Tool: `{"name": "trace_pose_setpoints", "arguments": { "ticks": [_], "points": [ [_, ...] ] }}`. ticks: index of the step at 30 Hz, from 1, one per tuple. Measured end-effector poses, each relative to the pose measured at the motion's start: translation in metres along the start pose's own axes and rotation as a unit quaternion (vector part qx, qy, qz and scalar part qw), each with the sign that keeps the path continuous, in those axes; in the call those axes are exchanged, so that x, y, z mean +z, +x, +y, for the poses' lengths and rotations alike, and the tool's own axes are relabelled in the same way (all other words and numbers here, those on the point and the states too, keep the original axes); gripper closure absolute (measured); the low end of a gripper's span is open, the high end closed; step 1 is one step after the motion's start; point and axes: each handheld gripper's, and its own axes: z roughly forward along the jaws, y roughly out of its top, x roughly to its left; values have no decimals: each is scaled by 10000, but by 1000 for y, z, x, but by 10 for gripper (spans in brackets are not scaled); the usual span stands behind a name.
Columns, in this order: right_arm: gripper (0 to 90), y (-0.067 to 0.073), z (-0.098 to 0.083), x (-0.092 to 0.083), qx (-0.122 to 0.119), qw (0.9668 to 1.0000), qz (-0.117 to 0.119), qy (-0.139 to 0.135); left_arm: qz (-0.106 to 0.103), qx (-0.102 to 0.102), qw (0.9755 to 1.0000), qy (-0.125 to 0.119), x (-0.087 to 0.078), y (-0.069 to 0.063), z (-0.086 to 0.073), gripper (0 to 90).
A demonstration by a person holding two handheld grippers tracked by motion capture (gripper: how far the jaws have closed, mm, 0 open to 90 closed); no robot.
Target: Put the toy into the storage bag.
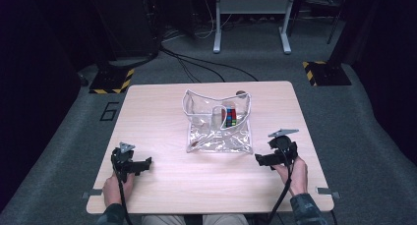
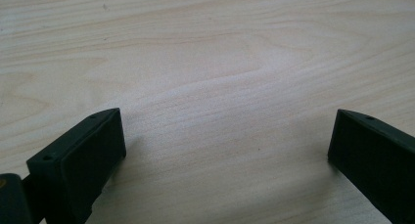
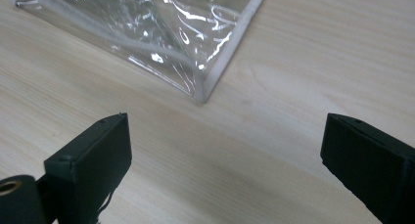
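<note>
A clear plastic pouch (image 1: 219, 122) with white piping stands open in the middle of the table; inside it is a colourful cube (image 1: 230, 117). My left gripper (image 1: 147, 162) rests low on the table at the front left, open, with bare wood between its jaws (image 2: 225, 150). My right gripper (image 1: 259, 159) sits at the front right, open, pointing at the pouch's near right corner (image 3: 203, 94), a short way off it.
The light wooden table (image 1: 162, 107) has bare wood around the pouch. A small dark round thing (image 1: 241, 93) lies behind the pouch. Beyond the table are grey carpet, cables and a white desk frame (image 1: 251, 18).
</note>
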Motion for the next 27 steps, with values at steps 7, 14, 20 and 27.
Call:
{"name": "trace_pose_setpoints", "arguments": {
  "ticks": [7,14,20,27],
  "points": [
    [39,-7,-26,16,187,9998,-59,100,2,4,10000,6,0,0,0,4],
    [38,-16,-52,29,399,9991,-135,-51,-3,41,10000,36,0,1,0,3],
    [44,-17,-65,35,387,9976,-507,-257,-2,43,10000,35,0,1,0,3],
    [4,-20,-72,40,277,9966,-586,-507,-1,42,10000,33,0,1,0,3]
  ]
}}
